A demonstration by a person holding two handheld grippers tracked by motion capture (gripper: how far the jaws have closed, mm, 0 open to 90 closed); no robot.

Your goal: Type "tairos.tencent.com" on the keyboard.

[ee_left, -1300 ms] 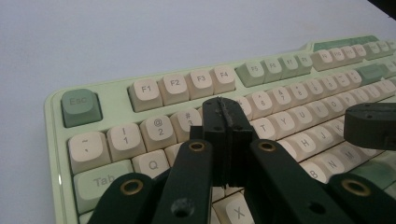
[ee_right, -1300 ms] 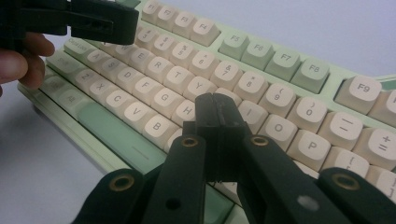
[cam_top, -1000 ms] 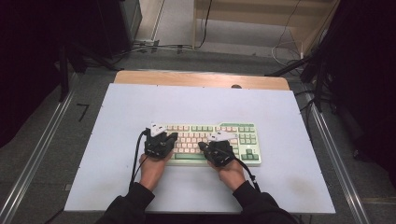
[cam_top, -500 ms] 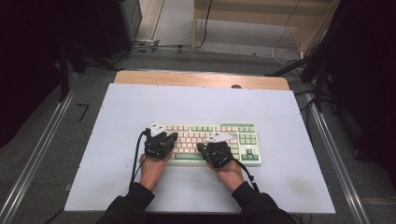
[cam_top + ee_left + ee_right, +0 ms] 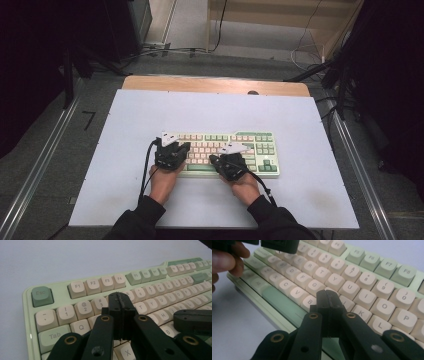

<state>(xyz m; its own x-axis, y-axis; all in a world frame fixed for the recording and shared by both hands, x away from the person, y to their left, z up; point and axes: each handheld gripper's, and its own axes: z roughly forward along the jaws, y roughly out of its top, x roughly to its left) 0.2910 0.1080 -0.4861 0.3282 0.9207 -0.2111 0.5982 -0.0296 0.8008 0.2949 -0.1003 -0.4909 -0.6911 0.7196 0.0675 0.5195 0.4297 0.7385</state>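
Pale blue counter (image 5: 300, 130), cables and grey floor beyond it — and at its middle a mint-and-cream keyboard (image 5: 260, 142), lying square under both of your hands. Your left gripper (image 5: 122, 305) hangs over the left letter rows with its jaws pressed flat together, holding nothing; keys 3 and 4 sit just past their tip, Q and Tab just to their left. Your right gripper (image 5: 328, 298) is likewise closed and empty, its tip just above the B–N–H keys, the green space bar (image 5: 283, 305) just to the jaws' left.

The risk from here is a wrong keystroke: the closed jaw tips look about as wide as one keycap, so a tilted or off-centre descent could catch two neighbours at once. A hard or slanted push could also skate the keyboard across the smooth counter. The two grippers sit near each other over the middle rows — a sideways drift by either could knock them together.
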